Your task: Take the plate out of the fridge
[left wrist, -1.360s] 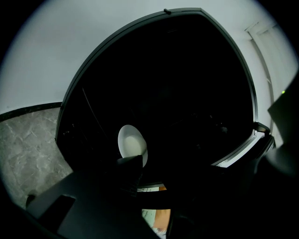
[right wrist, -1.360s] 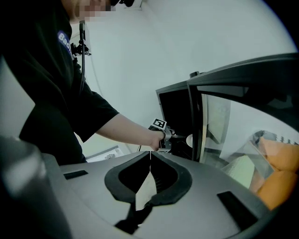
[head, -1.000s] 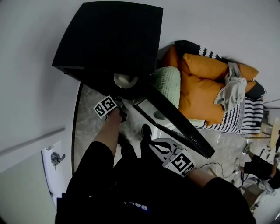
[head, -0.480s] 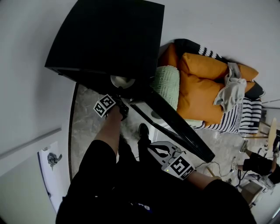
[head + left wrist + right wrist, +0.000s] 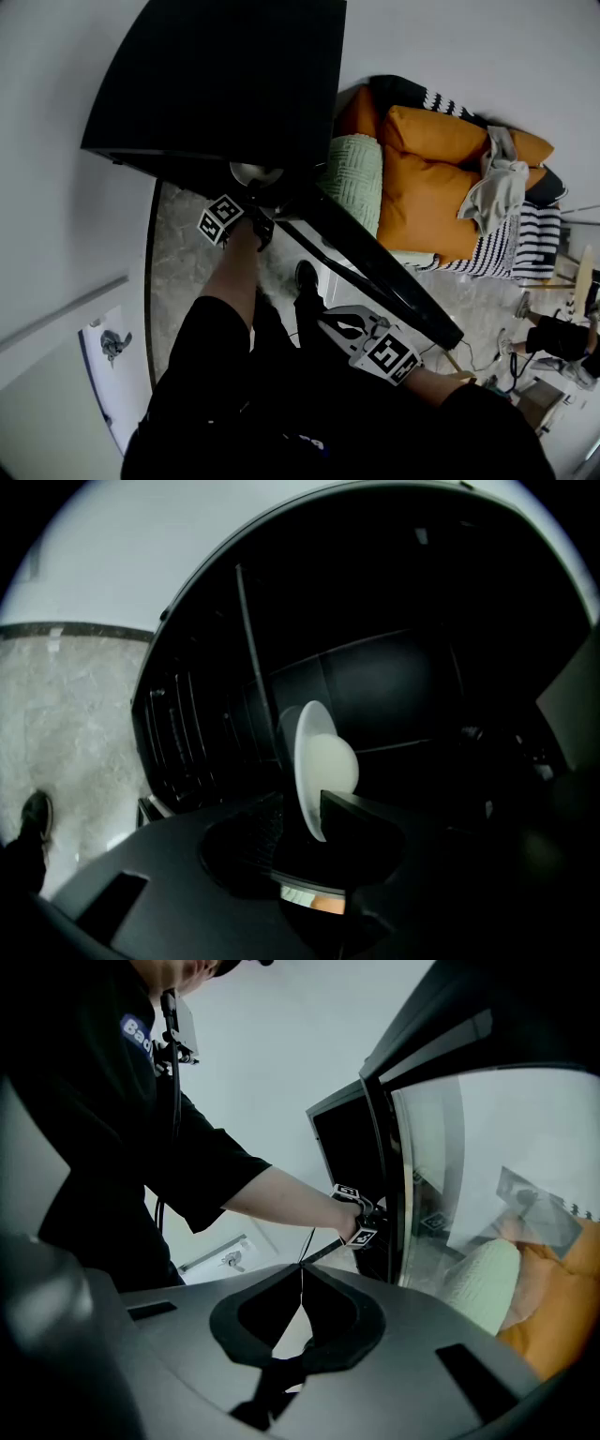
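Left gripper [image 5: 315, 819] fingers [image 5: 364, 823] pinching white plate [image 5: 323, 759] at open black fridge [image 5: 234, 84], right gripper [image 5: 302, 1299] fingers [image 5: 330, 1318] pressed together

Only readable print: pale letters starting "Ba" on the person's black short-sleeved shirt [image 5: 137, 1031], upper left of the right gripper view. The rest is lost in a fold. In the head view, the black-and-white marker cube [image 5: 221, 217] centre left and the second marker cube [image 5: 392, 355] lower right show square patterns only, no characters.
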A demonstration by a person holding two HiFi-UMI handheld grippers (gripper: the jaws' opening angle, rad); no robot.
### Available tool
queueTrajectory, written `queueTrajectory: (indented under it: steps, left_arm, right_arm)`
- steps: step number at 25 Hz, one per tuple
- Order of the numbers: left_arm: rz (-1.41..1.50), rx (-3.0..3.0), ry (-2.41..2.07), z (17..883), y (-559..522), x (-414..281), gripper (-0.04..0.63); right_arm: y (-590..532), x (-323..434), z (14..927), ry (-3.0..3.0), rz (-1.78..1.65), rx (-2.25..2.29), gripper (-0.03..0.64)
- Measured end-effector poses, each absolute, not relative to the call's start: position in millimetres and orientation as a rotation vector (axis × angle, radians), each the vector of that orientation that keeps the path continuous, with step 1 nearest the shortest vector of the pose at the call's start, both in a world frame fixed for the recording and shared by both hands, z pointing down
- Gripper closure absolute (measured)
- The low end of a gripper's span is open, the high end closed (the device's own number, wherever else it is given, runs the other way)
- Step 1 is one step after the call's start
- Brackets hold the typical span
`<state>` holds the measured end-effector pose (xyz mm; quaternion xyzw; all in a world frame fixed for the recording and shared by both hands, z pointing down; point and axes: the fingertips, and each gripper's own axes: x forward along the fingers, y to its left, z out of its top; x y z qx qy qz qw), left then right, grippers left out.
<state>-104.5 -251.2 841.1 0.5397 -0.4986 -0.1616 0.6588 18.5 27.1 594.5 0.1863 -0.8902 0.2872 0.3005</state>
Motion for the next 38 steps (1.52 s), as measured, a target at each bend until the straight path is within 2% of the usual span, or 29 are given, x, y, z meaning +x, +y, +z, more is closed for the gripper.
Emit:
queueTrajectory:
  steps: [18,24,38]
  left_arm:
    - [-0.37,1.148,-1.064,847.8,-243.5,-109.3,0.488]
    - [-0.371,1.125,-1.064,842.8,-243.6,-108.7,0.552]
    - [-0.415,1.081,-1.064,839.5,-229.8,-114.2,0.565]
  right_arm:
    - [27.6,12.6,602.0,-2.323,0.827,0.495,0.606]
    - [24.5,11.4,601.7,-2.319,0.824,0.506,0.606]
    - [21.3,10.5,595.6,-2.341,0.812,0.515,0.606]
